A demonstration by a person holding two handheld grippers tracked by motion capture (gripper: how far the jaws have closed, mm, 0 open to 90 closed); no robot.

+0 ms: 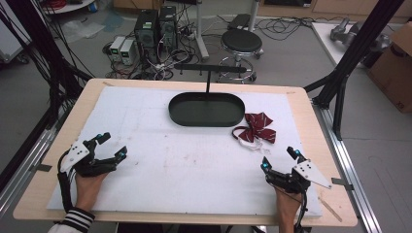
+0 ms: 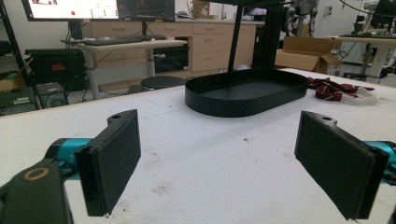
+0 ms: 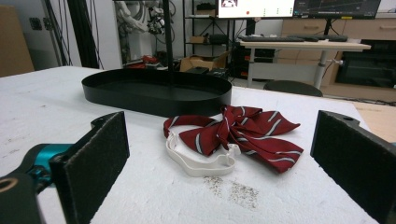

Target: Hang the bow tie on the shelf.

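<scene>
Nothing is started yet, as far as I can judge. The striped bow tie [image 1: 256, 127] lies right of centre, just beside the black oval tray [image 1: 206, 109]. The left gripper [image 1: 111, 145] and right gripper [image 1: 279, 159], 2 in all, gape empty; grasping the tie remains.

1 red striped bow tie [image 1: 256, 127], 1 black oval tray [image 1: 206, 109], 1 stool [image 1: 241, 41], 2 computer towers [image 1: 156, 26]
</scene>
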